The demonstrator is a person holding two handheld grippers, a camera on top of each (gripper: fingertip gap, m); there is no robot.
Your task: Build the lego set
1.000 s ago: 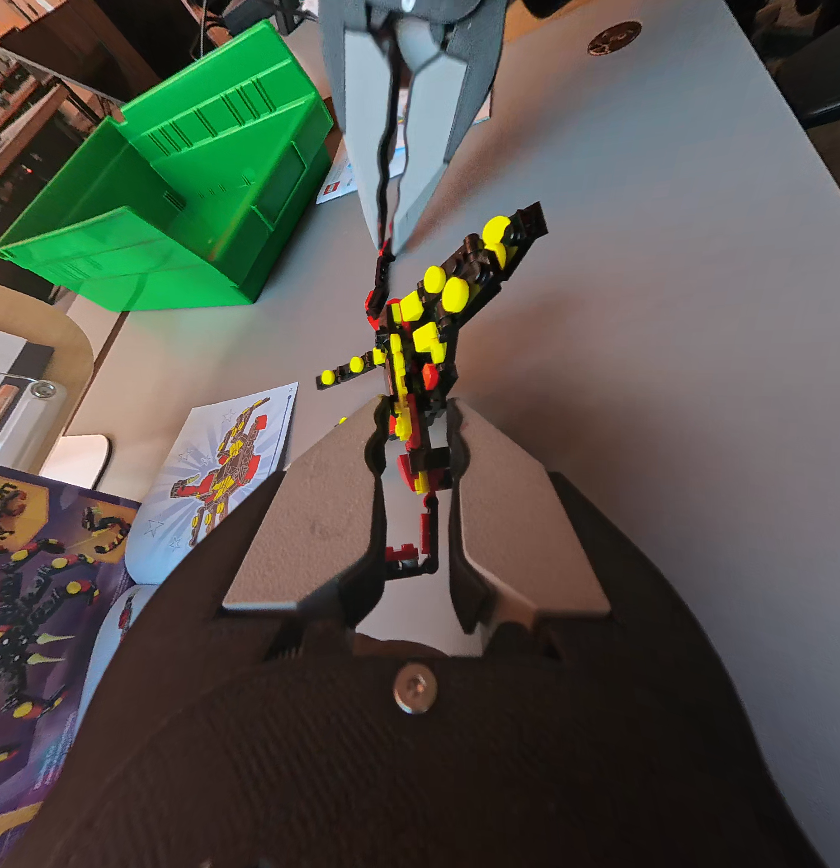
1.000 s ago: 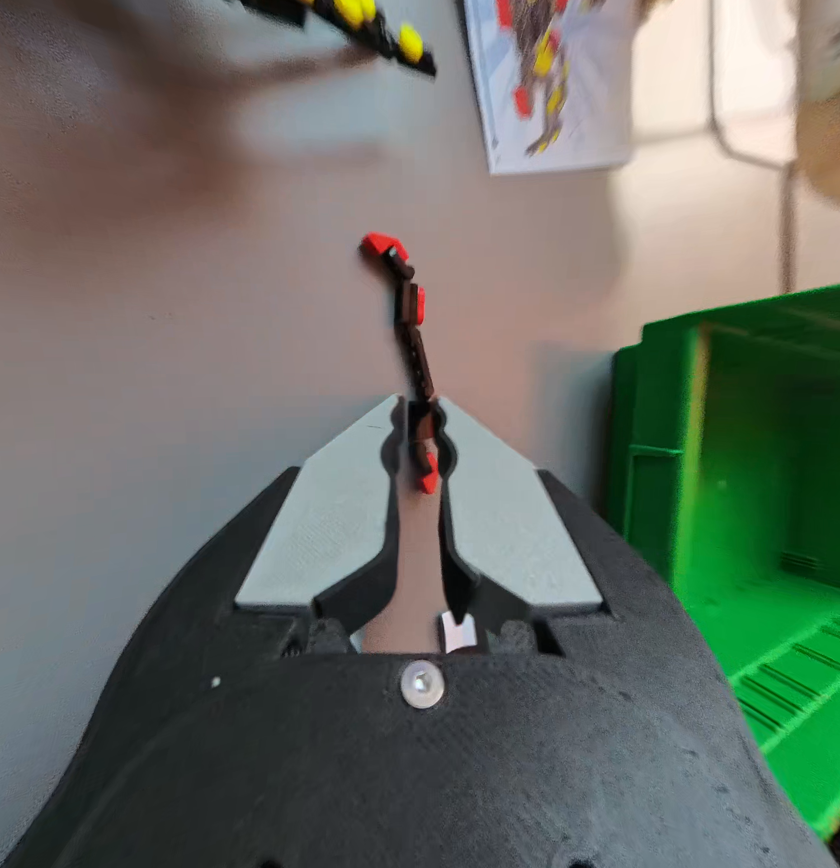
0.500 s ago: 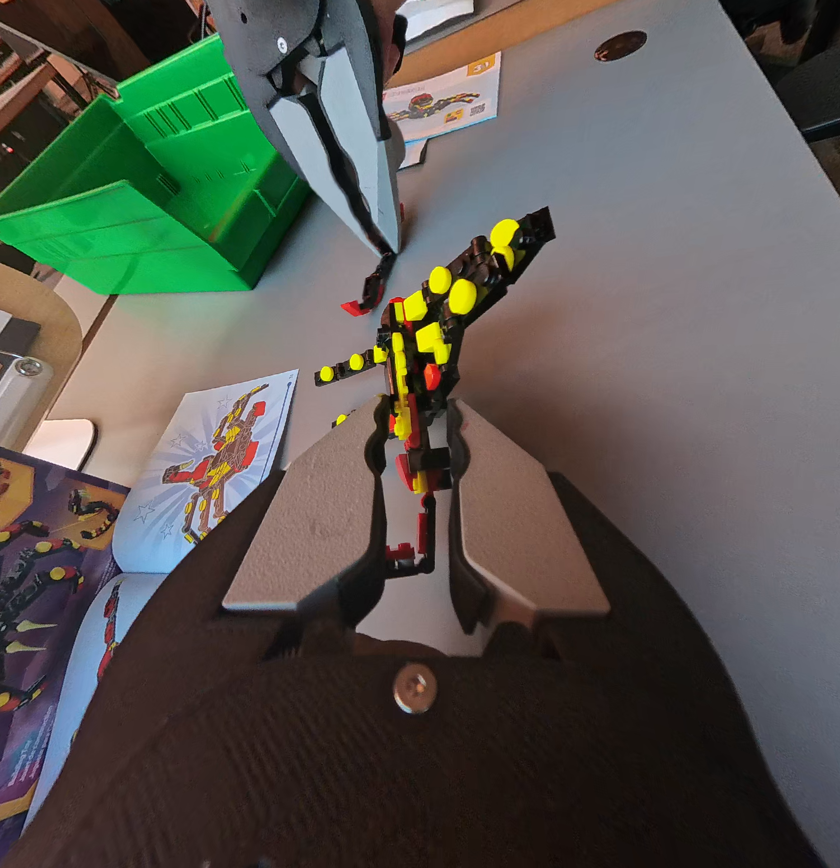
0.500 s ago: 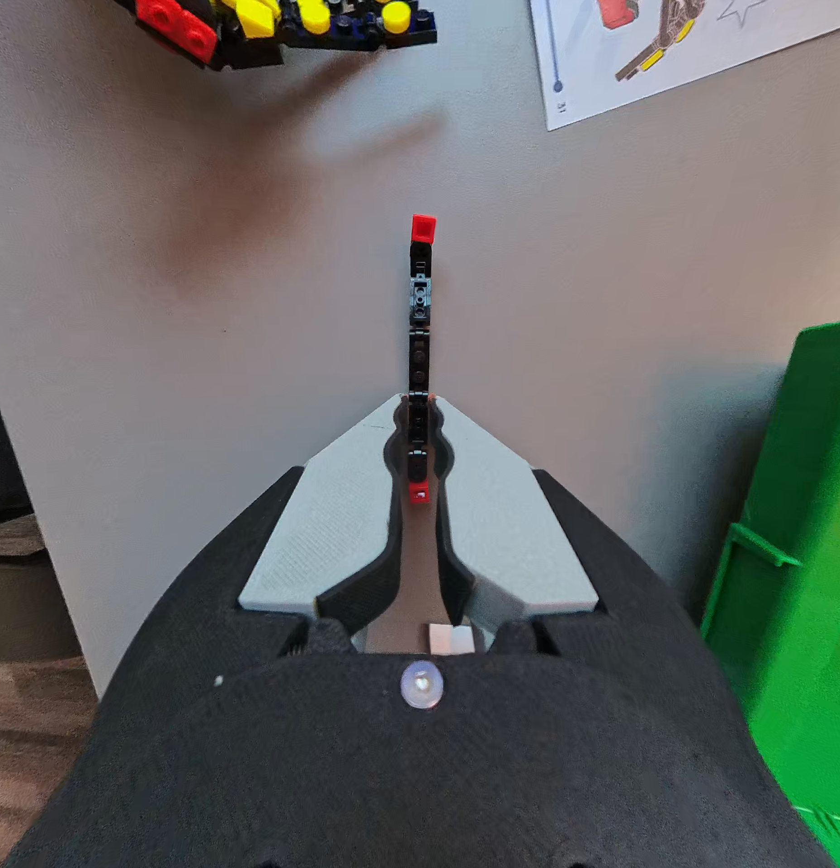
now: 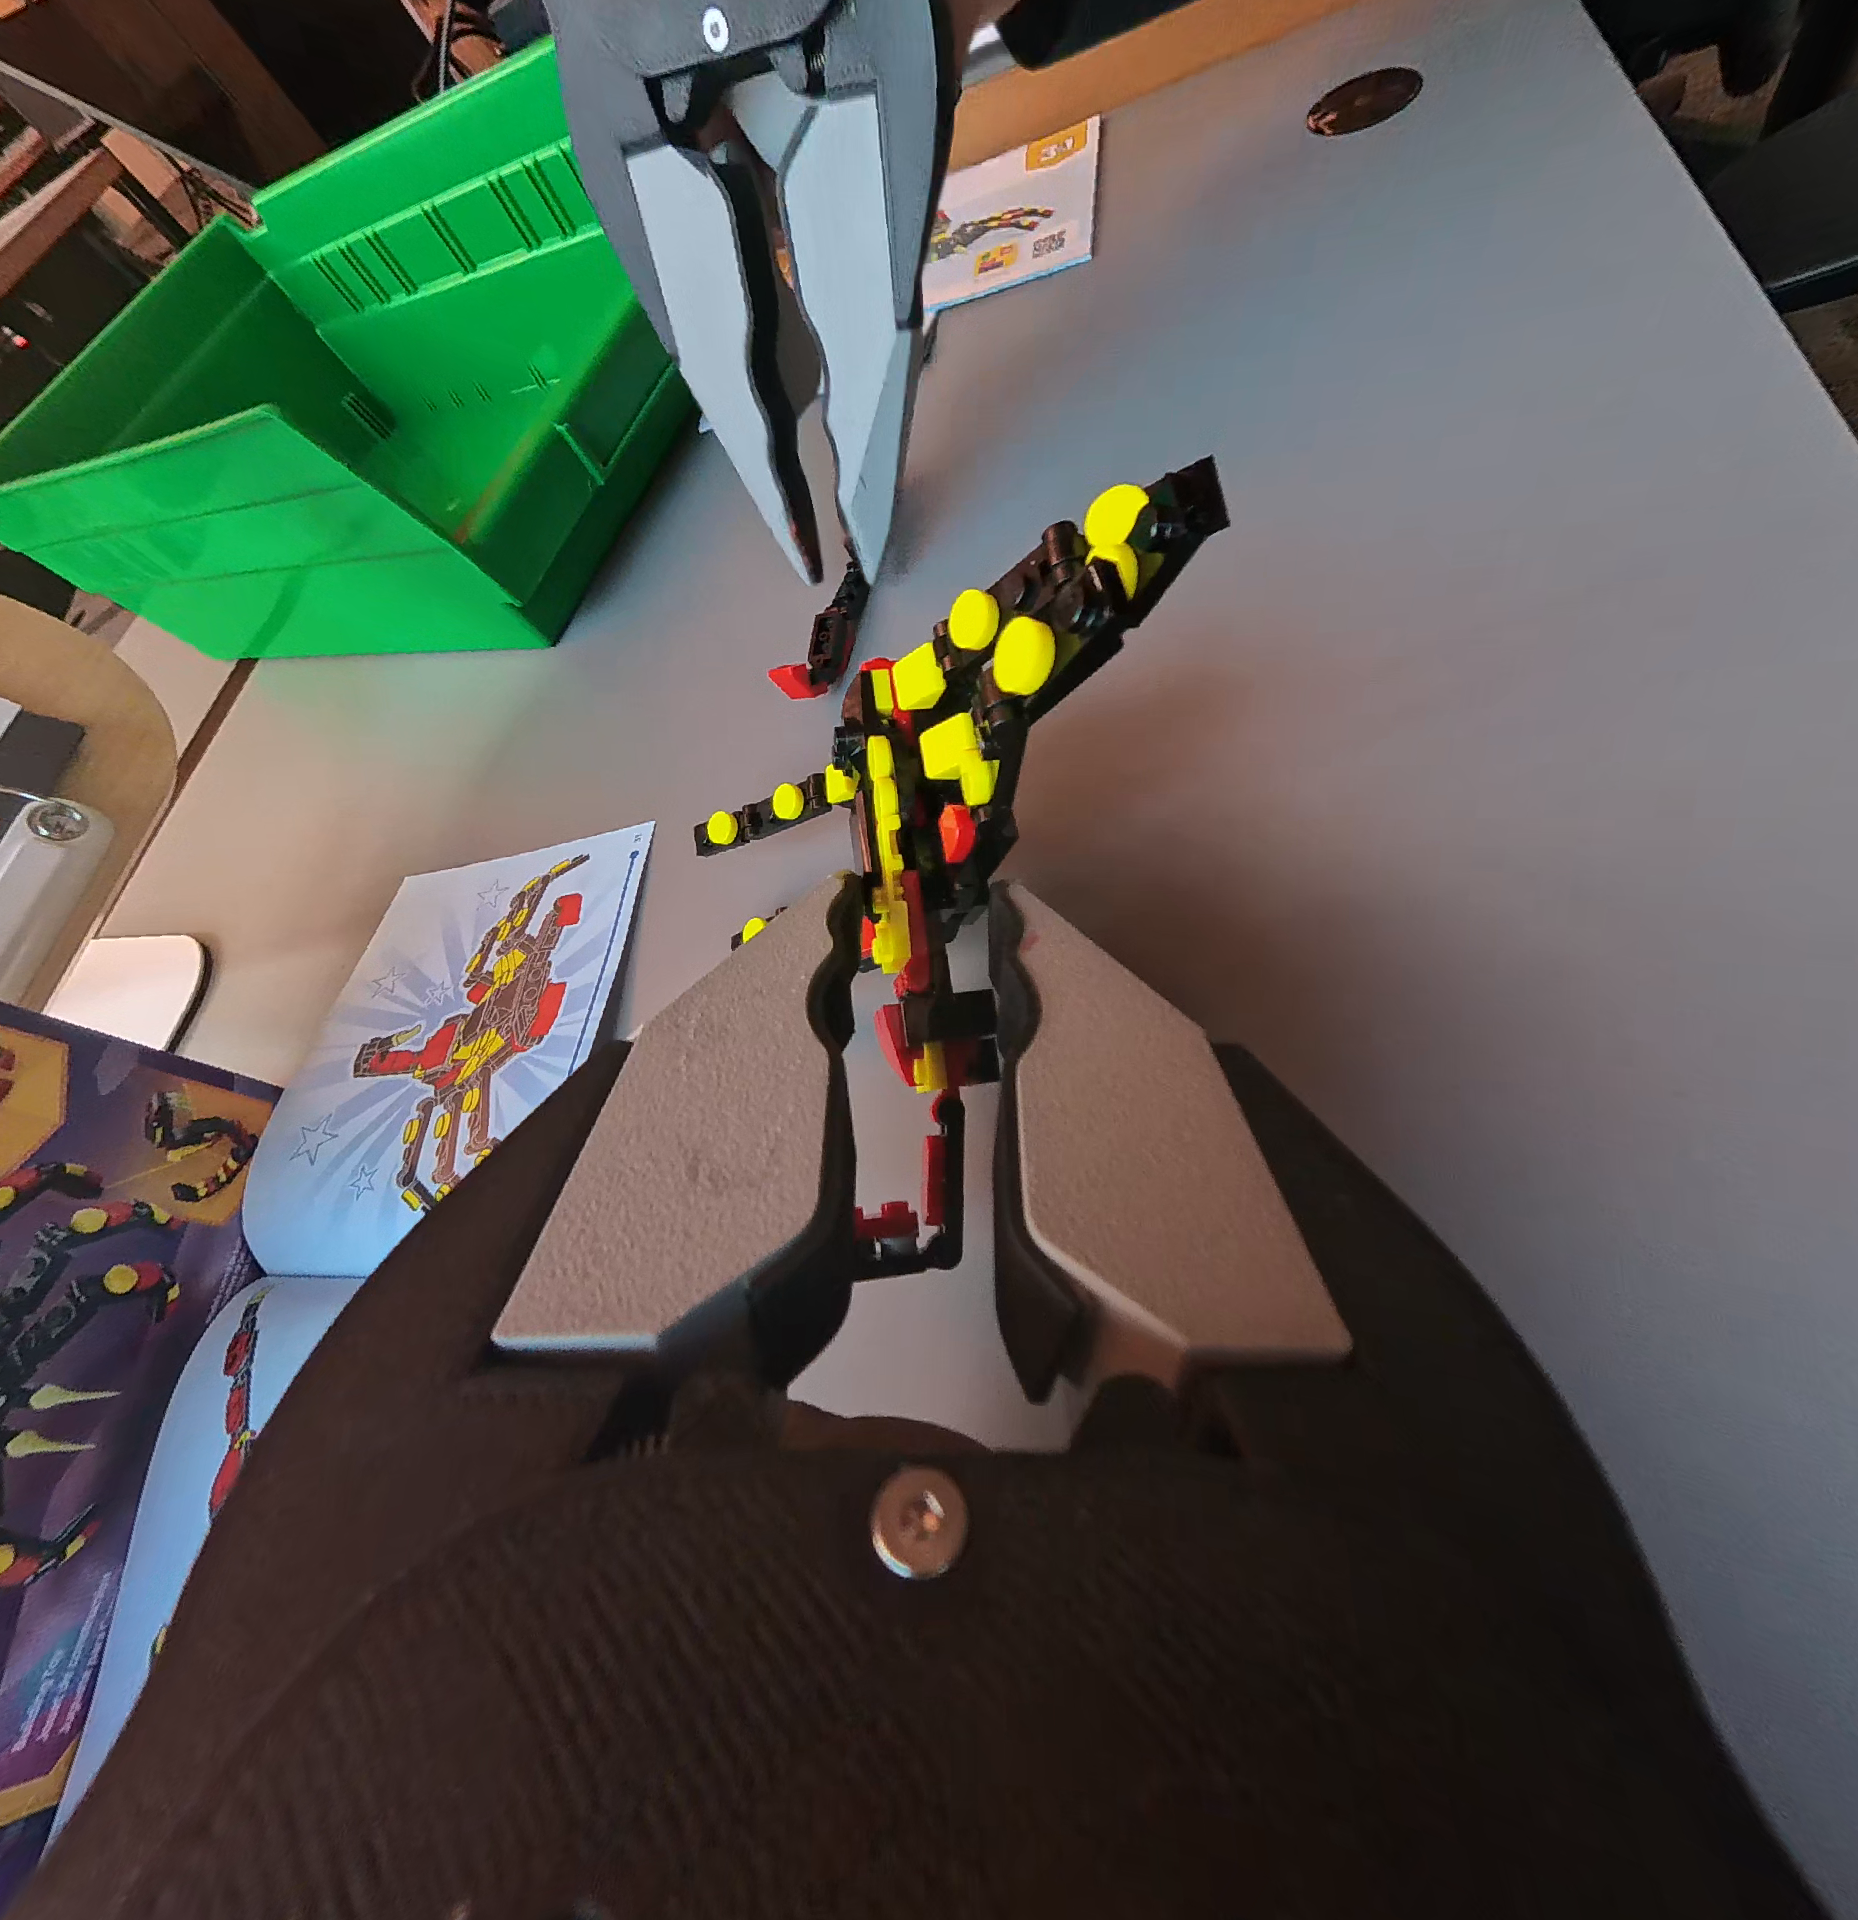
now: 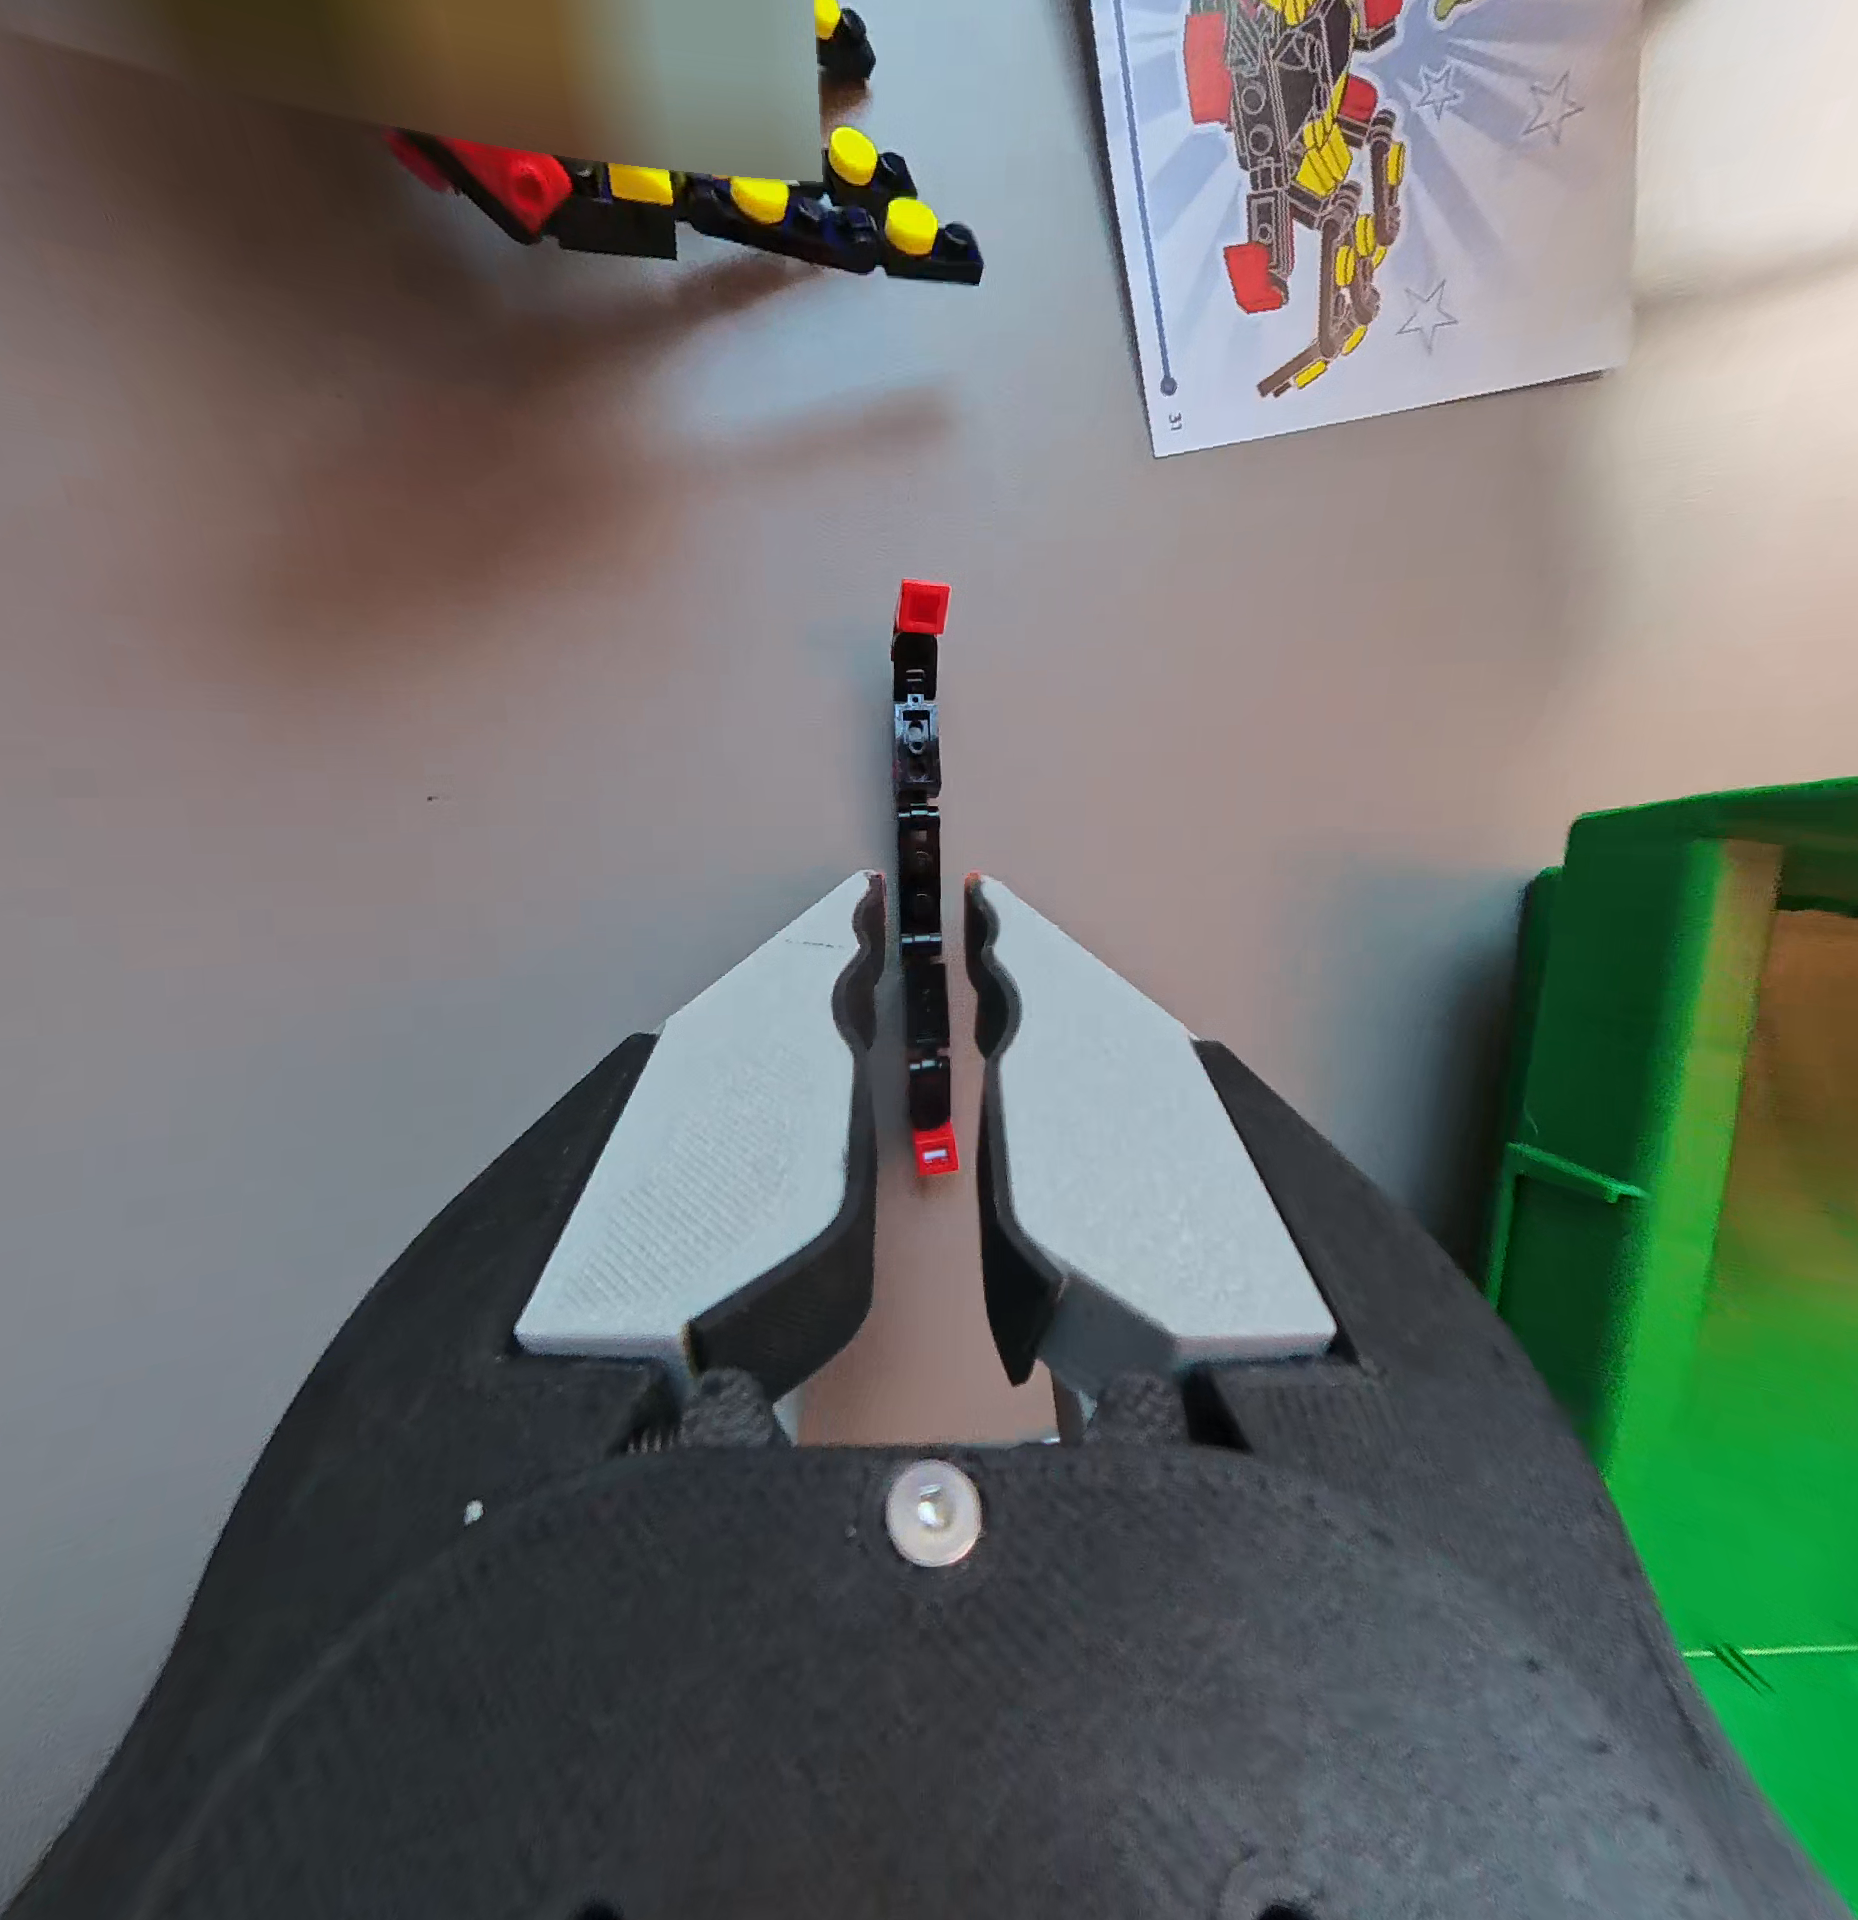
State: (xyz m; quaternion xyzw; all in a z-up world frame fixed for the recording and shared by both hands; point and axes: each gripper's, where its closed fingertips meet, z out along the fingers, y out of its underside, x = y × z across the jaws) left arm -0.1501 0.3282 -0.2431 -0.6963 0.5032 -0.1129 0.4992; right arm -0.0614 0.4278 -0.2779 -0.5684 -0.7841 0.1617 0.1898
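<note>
The black, yellow and red lego model (image 5: 935, 790) is clamped in the left gripper (image 5: 920, 914) at frame centre, above the grey table (image 5: 1424, 727). The thin black-and-red leg piece (image 6: 920, 873) lies on the table between the parted fingers of the released right gripper (image 6: 923, 883).

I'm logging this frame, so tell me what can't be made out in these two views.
- Right wrist view: the lego model is cut by the top edge and partly under a blurred patch.
- Right wrist view: the green bin is motion-blurred and cut by the right edge.
- Left wrist view: whether the leg chain rests on the table is unclear.
- Left wrist view: the box is cut by the left edge.
</note>
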